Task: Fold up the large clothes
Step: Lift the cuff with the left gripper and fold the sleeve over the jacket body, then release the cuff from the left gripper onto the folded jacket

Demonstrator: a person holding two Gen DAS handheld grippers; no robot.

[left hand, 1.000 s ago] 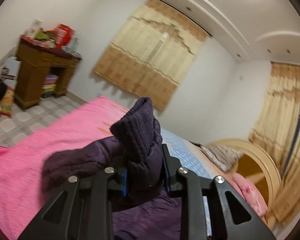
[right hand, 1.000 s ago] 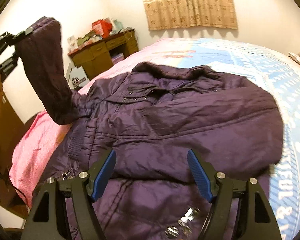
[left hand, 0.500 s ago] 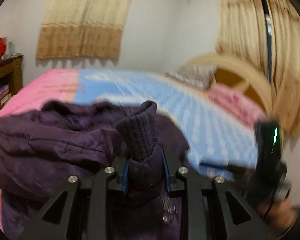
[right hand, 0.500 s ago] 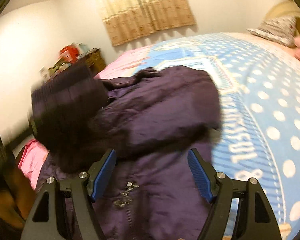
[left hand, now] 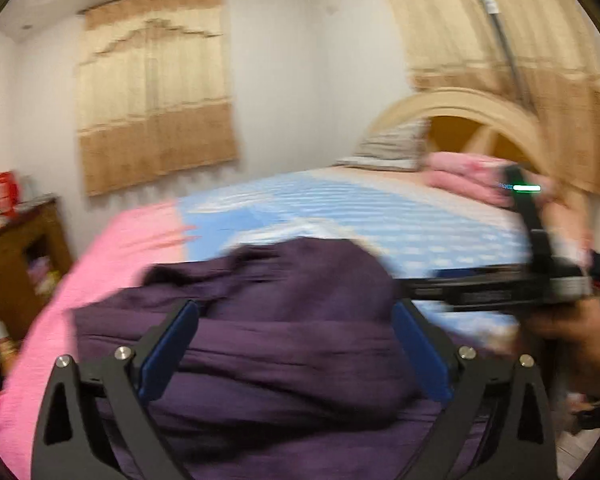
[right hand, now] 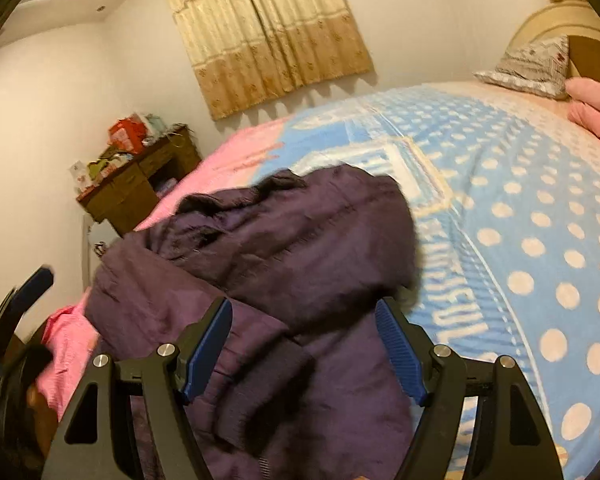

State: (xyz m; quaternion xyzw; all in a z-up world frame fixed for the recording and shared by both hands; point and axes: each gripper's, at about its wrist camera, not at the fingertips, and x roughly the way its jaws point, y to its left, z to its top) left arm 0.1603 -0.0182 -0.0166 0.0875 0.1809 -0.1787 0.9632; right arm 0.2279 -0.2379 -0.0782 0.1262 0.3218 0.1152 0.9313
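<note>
Left gripper [left hand: 296, 344]: jaws opening, standing wide apart over the jacket; cloth is lying between the blue pads, but they are not pressing on it. Nothing is being carried.

Right gripper [right hand: 304, 346]: jaws spread, hovering just above the jacket's lower front; no cloth is being pinched.

Purple jacket [right hand: 284, 248]: lying on the bed near its foot edge, straddling the pink and blue parts of the cover. A sleeve is lying across the chest, its ribbed cuff [right hand: 260, 396] resting on the front panel just below the right gripper. Collar is pointing toward the curtained wall.

Bed cover [right hand: 540, 240]: blue with pale dots, bare beyond the jacket; a pillow [right hand: 536, 66] is sitting at the headboard end.

Wooden desk [right hand: 140, 188]: standing well apart, against the wall.

Progress, as a judgement: the sleeve-in stage is appearing finished or nearly so, with at least one sleeve laid over the body. The body itself is looking bulky and unflattened; folding it across its length into a compact bundle is seemingly remaining, along with smoothing.
</note>
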